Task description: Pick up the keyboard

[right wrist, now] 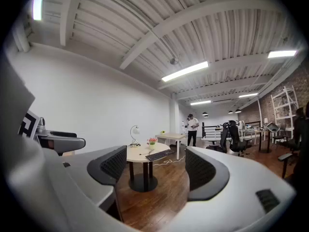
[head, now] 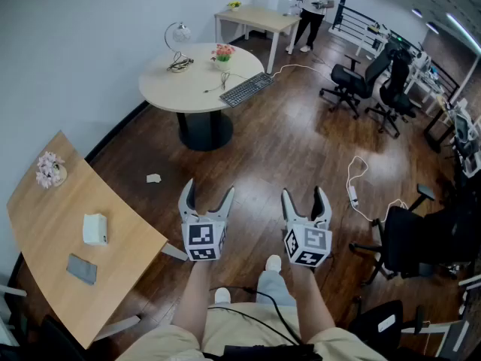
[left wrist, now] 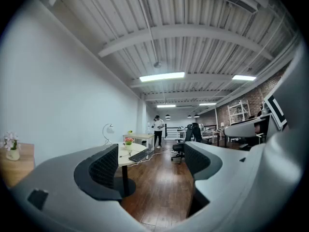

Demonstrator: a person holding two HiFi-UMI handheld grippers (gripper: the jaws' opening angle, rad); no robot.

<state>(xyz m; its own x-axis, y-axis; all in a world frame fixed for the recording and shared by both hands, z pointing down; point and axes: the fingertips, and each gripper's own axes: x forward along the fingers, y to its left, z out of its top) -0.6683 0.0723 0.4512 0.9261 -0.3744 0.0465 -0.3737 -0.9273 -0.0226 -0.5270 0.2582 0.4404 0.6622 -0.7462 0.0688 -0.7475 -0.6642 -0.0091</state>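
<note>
A dark keyboard [head: 247, 89] lies at the right edge of a round white table [head: 188, 89] far ahead, its white cable trailing to the floor. It also shows small in the left gripper view as the keyboard [left wrist: 141, 154] and in the right gripper view as the keyboard [right wrist: 159, 154]. My left gripper [head: 206, 196] and right gripper [head: 307, 198] are held side by side over the wooden floor, well short of the table. Both stand open with nothing between the jaws.
On the round table are a desk lamp [head: 178, 45] and a small flower pot [head: 222, 53]. A wooden desk [head: 52, 232] is at the left. Office chairs [head: 353, 83] stand at the right, a white cable [head: 353, 190] lies on the floor, and a person [head: 312, 10] stands far back.
</note>
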